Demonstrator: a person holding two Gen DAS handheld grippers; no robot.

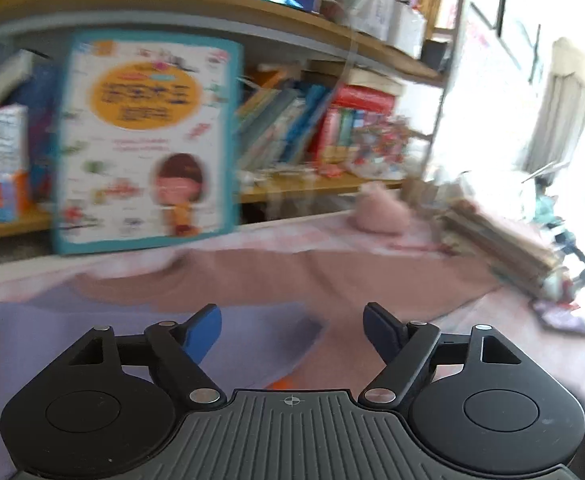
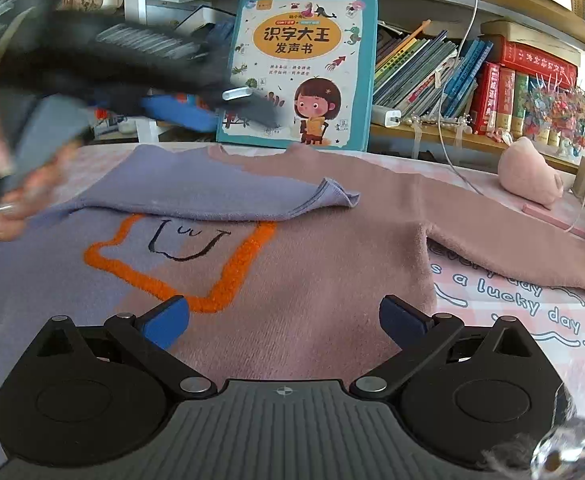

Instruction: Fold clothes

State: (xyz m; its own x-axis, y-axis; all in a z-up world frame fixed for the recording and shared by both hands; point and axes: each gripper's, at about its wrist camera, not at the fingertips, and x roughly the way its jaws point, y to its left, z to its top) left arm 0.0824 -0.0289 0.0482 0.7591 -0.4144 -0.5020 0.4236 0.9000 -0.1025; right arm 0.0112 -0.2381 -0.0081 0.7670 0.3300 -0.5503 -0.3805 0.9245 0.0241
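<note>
Sweater [image 2: 292, 312] flat (sleeve folded); grippers gaping.

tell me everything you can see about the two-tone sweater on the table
The soft knit sweater, half lilac and half dusty pink, lies flat, front up, on the pink checked tablecloth. An orange fuzzy outline with a black drawn face marks its chest. The lilac sleeve is folded across the chest, cuff at the centre; the pink sleeve stretches out unfolded. The right gripper hangs open above the hem; the left gripper is open too.
</note>
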